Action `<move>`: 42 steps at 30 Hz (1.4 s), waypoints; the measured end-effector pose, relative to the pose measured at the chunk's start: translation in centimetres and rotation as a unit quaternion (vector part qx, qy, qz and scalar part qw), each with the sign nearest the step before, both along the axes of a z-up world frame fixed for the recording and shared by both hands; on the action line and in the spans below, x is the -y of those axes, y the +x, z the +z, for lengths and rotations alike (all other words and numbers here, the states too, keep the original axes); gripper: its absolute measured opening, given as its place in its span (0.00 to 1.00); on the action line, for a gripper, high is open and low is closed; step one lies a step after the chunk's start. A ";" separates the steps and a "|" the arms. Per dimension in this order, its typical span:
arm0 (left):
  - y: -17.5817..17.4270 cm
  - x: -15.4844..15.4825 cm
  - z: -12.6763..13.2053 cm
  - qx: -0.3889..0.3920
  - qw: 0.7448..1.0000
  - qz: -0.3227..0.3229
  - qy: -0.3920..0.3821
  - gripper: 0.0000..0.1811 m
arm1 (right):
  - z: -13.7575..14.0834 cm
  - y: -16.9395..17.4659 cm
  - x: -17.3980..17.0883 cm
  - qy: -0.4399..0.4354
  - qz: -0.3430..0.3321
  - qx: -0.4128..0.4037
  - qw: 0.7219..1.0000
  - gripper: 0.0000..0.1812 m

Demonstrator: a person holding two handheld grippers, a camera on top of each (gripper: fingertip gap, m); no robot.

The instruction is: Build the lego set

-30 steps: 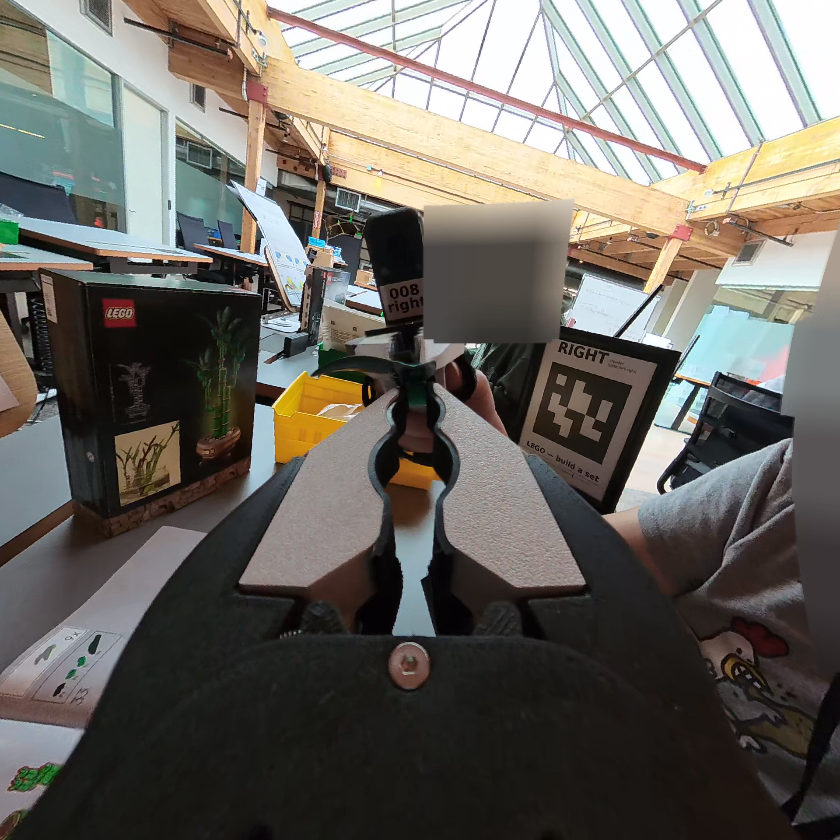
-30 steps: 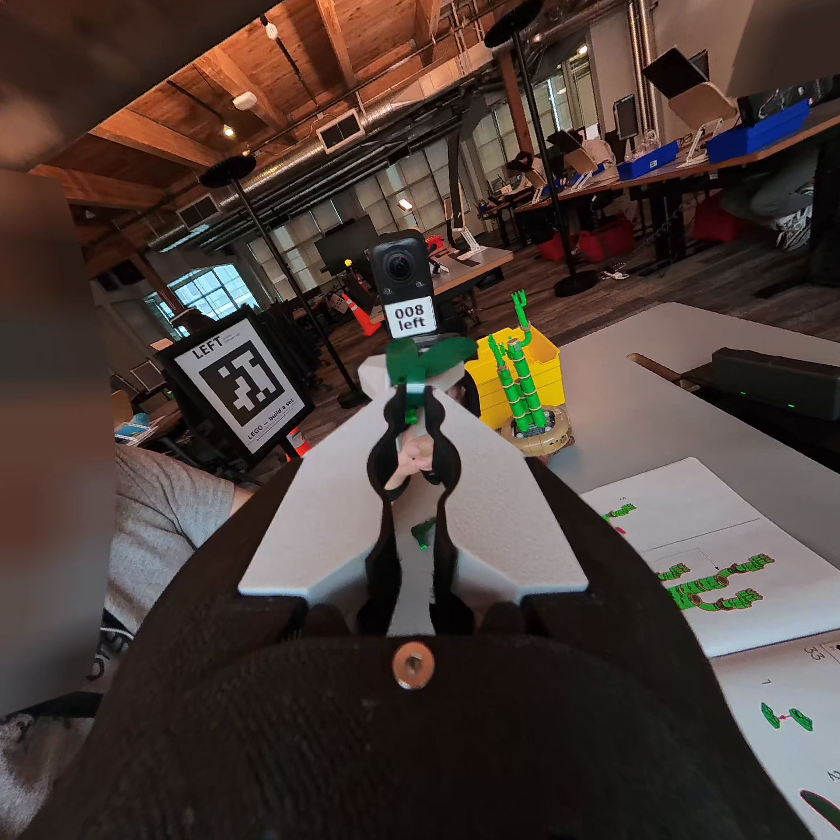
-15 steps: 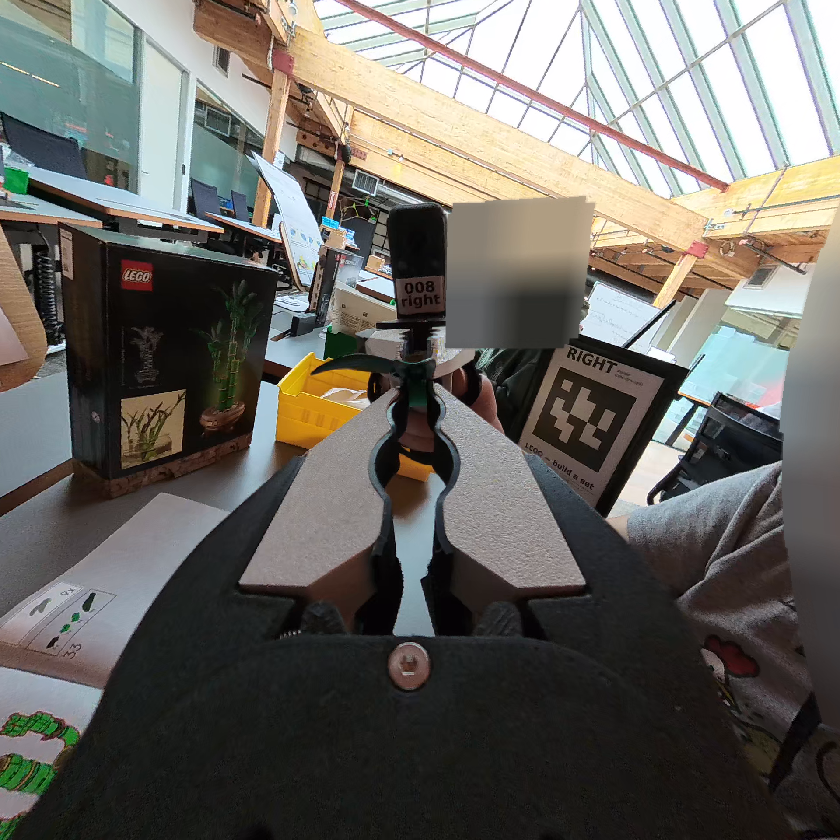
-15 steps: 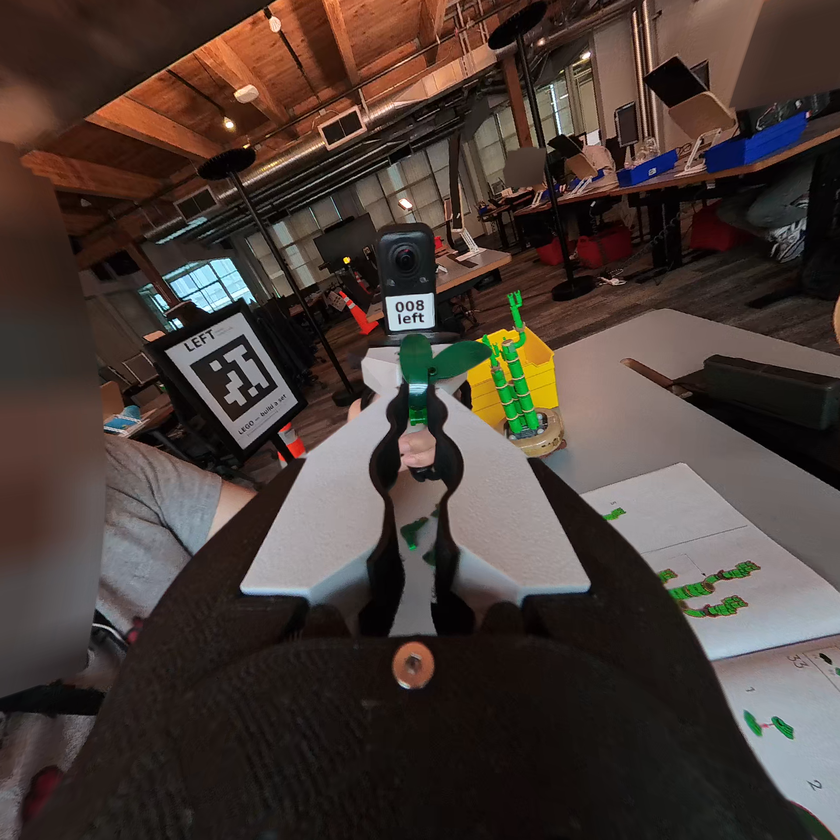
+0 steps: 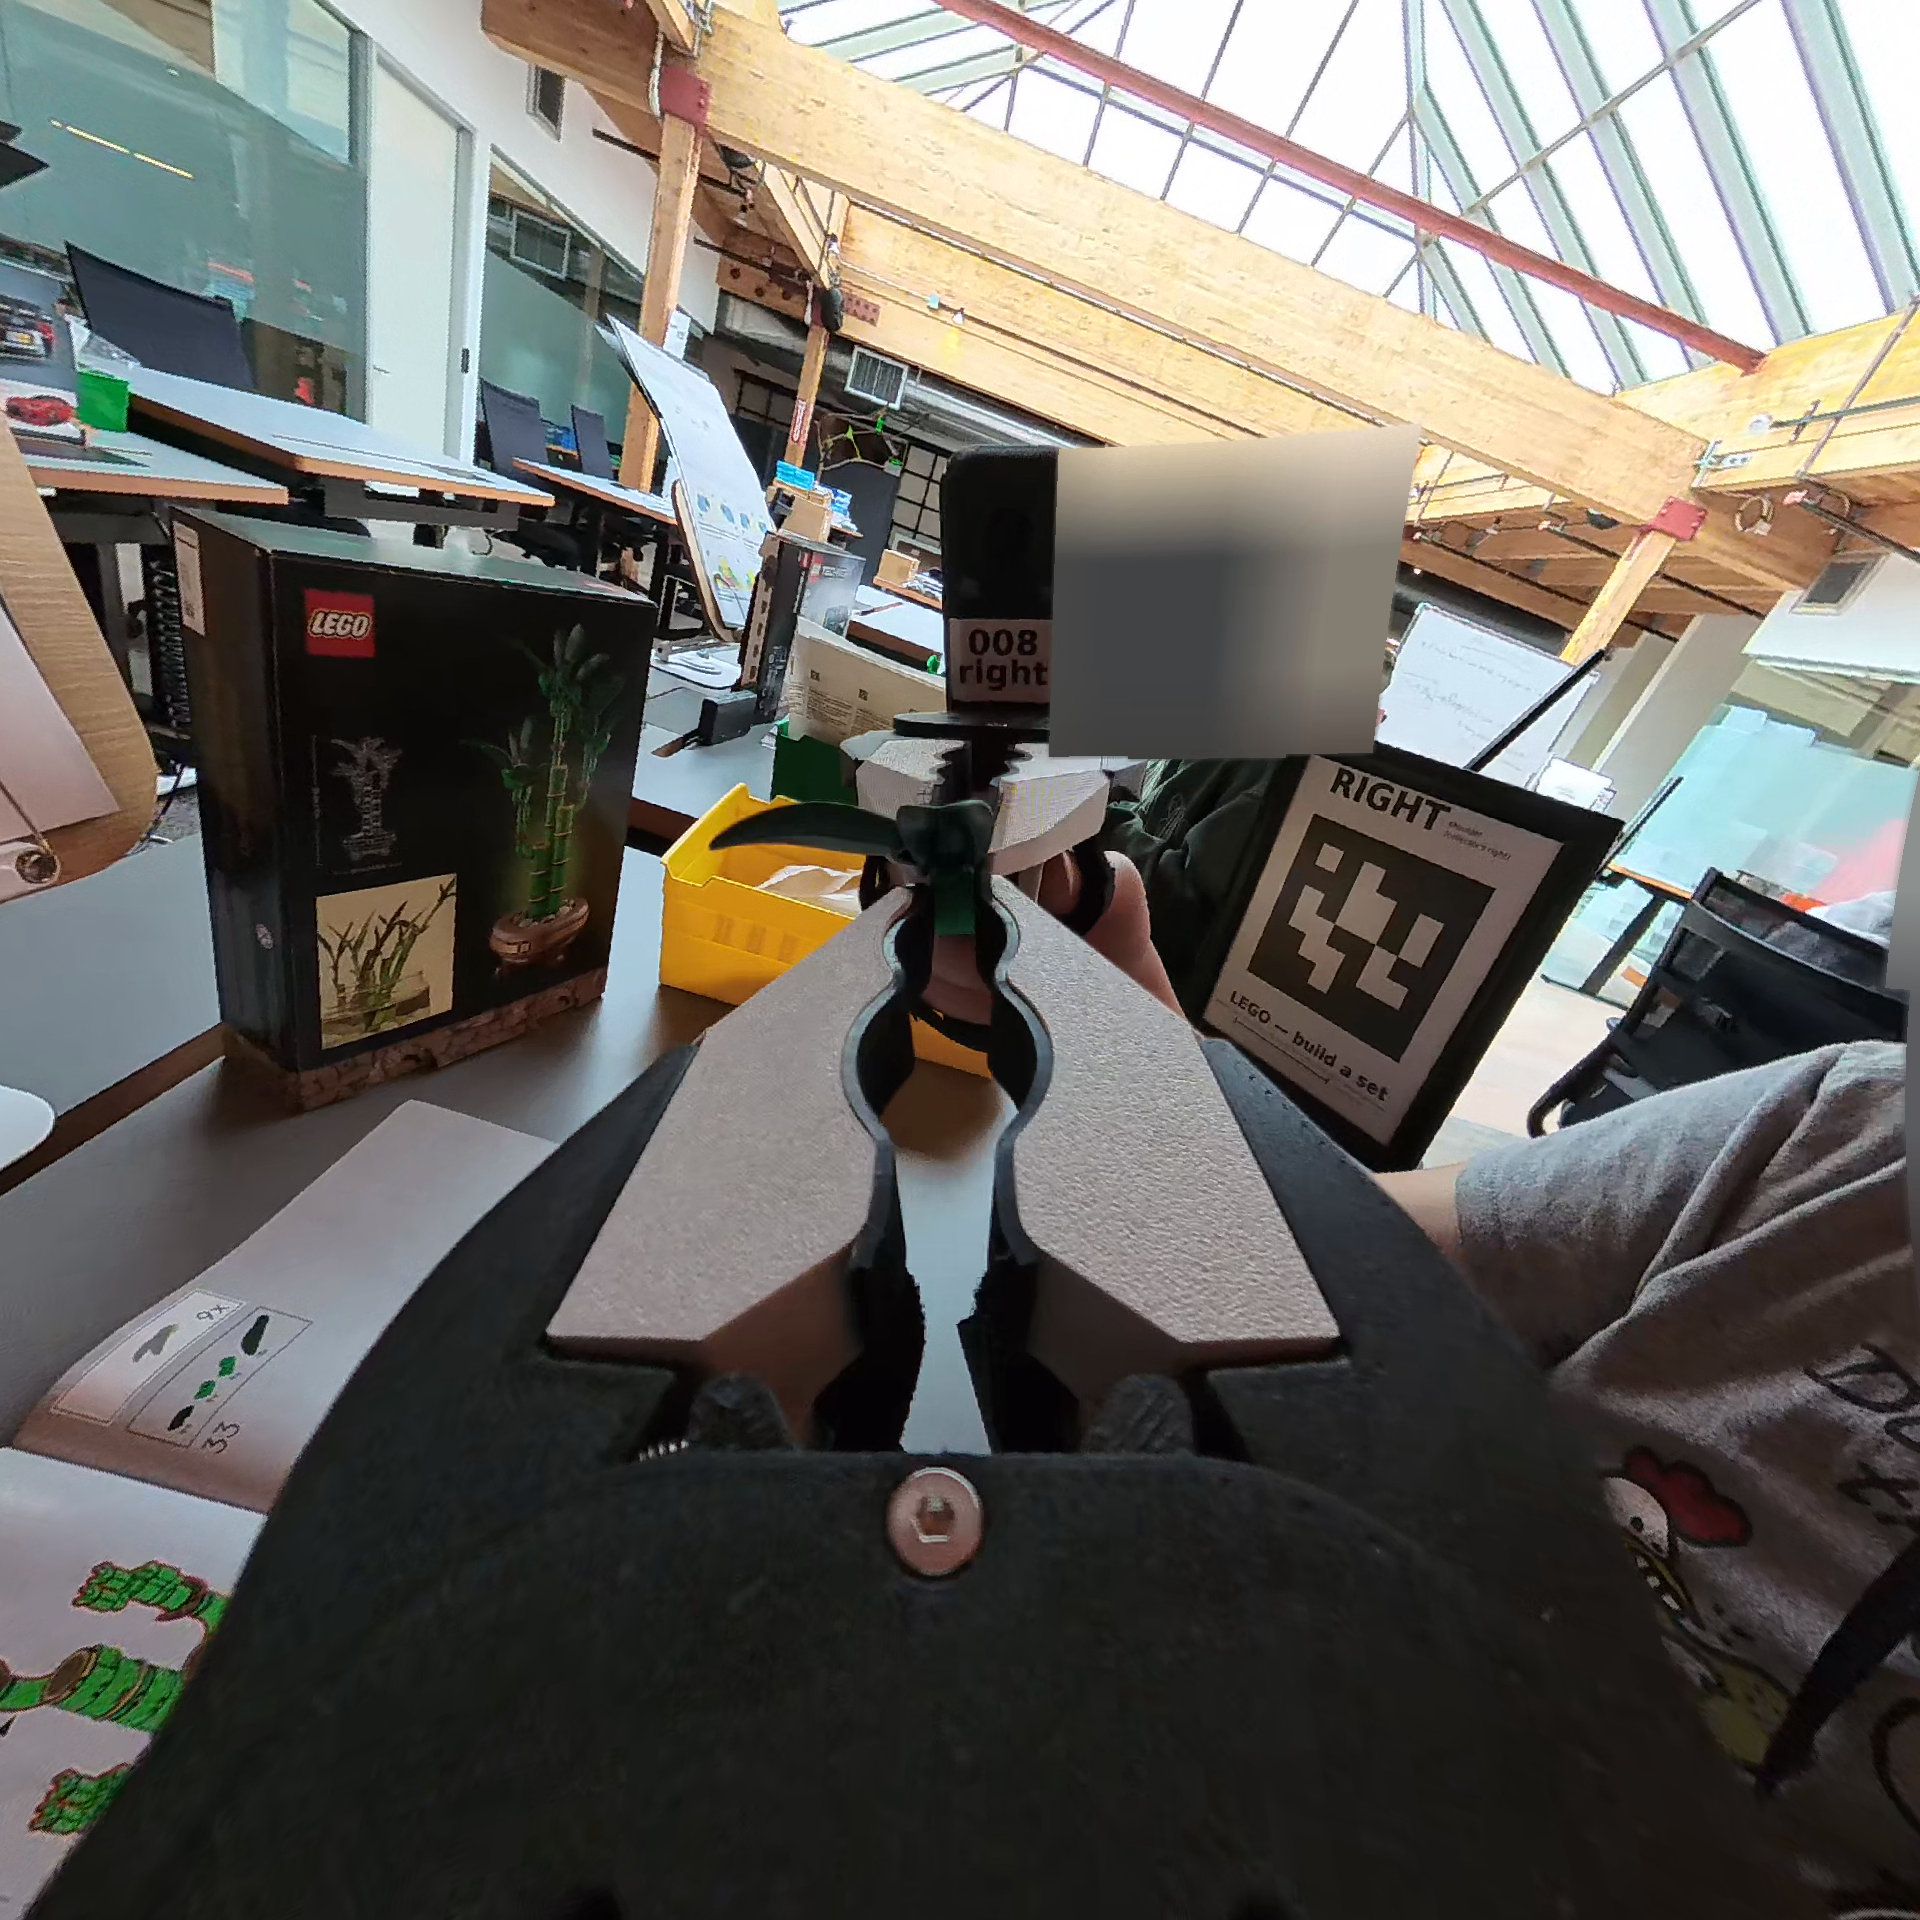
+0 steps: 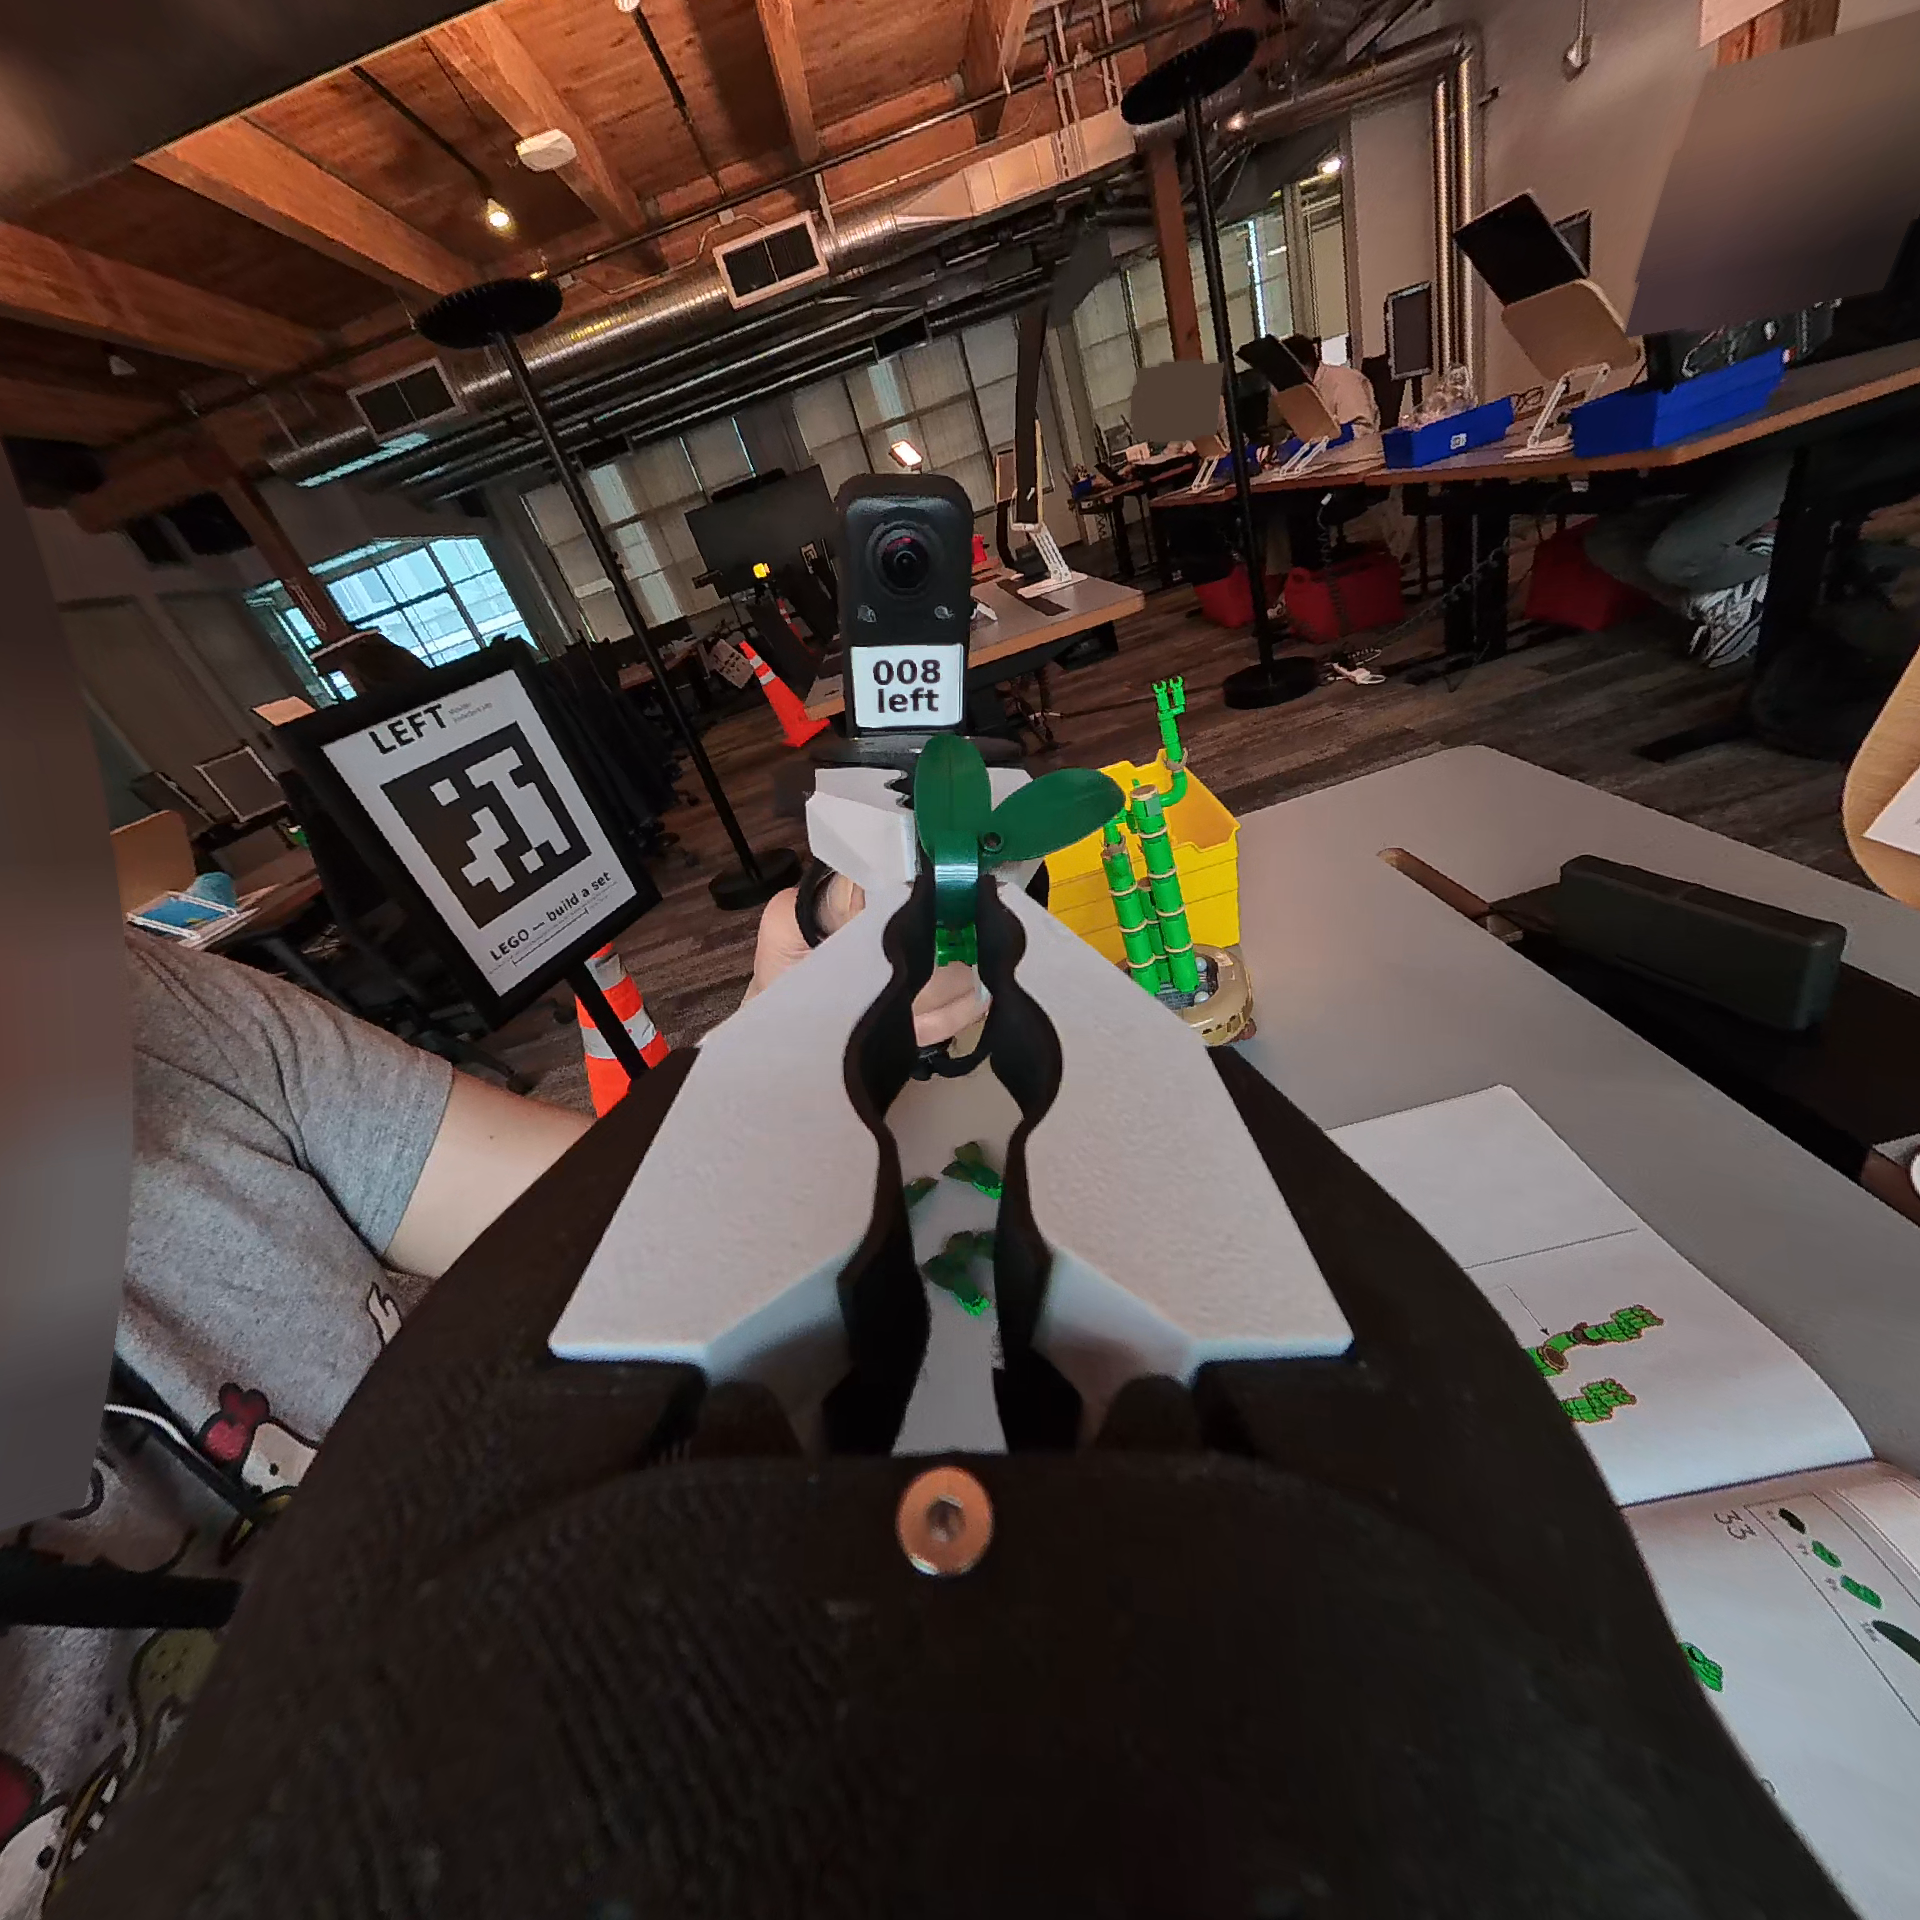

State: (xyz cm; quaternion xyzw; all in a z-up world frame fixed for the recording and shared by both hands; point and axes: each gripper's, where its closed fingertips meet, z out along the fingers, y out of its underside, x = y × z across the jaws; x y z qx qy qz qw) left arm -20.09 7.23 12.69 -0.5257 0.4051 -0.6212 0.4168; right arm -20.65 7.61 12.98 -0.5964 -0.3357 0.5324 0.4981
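Observation:
My two grippers face each other, tip to tip, above the table. My left gripper [image 5: 948, 902] is shut on the stem of a small green leaf piece [image 5: 831, 826], whose dark leaf sticks out to the left. My right gripper [image 6: 956, 902] is shut on the same leaf piece [image 6: 1055, 810], with one leaf upright and one pointing right. Each gripper's white fingers show just beyond the leaves in the other's view: the right gripper's [image 5: 1049, 805] and the left gripper's [image 6: 857, 831]. The green bamboo model [image 6: 1151, 902] stands on its round tan base further back on the table.
The set's black box [image 5: 416, 790] stands at the left, with a yellow bin [image 5: 727, 920] beside it. The instruction booklet [image 6: 1507, 1236] lies open. Loose green pieces [image 6: 971, 1174] lie on the grey table [image 6: 1403, 935]. A black case [image 6: 1694, 935] sits at the right. The person's arm [image 6: 468, 1153] is close. The tips of both grippers are at nearly the same place.
Both grippers stay shut, tip to tip, and have drifted a little. The leaves have turned: in the right wrist view one now stands upright instead of lying flat.

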 end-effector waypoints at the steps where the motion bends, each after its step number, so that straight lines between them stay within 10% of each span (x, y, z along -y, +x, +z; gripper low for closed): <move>1: 0.0 0.1 0.1 0.002 1.000 -0.001 0.003 0.03 | 0.1 0.0 0.0 0.001 0.001 -0.003 1.000 0.04; 14: -0.6 0.0 1.3 0.028 0.999 0.019 0.021 0.03 | 3.4 1.1 1.3 0.190 -0.078 0.010 0.979 0.19; 18: -0.8 0.0 1.8 0.027 0.999 0.033 0.020 0.03 | 3.1 0.3 2.1 0.400 -0.193 0.147 0.884 0.23; 27: -1.2 0.8 2.6 0.010 0.996 0.065 0.053 0.03 | 2.2 -2.0 1.9 0.555 -0.288 0.297 0.722 0.24; 42: -1.1 1.7 2.9 0.000 0.995 0.063 0.078 0.03 | 3.1 -2.0 1.7 0.544 -0.316 0.264 0.731 0.09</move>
